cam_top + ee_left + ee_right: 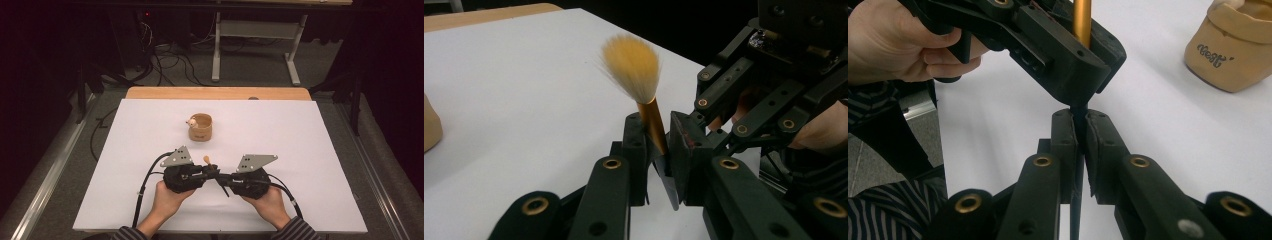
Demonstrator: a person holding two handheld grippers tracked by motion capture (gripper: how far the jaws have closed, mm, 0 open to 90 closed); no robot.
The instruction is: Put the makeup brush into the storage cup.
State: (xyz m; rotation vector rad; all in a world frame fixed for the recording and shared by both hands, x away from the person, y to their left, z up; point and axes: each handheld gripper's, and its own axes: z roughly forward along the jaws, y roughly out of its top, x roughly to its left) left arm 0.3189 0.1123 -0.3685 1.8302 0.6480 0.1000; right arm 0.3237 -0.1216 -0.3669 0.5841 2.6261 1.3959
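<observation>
Both tongs (218, 176) on one brush (634, 65)

Your two grippers meet tip to tip at the near middle of the white-covered table (300, 150), left gripper (212, 172) and right gripper (226, 179) both closed on the gold-ferruled, soft-bristled makeup brush (634, 67), bristles rising above them. The small tan fabric pouch (201, 127) stands beyond them, well apart, toward the table's far side.

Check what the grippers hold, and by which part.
Both hold one brush: left gripper on the gold ferrule, right gripper on the dark handle below.
</observation>
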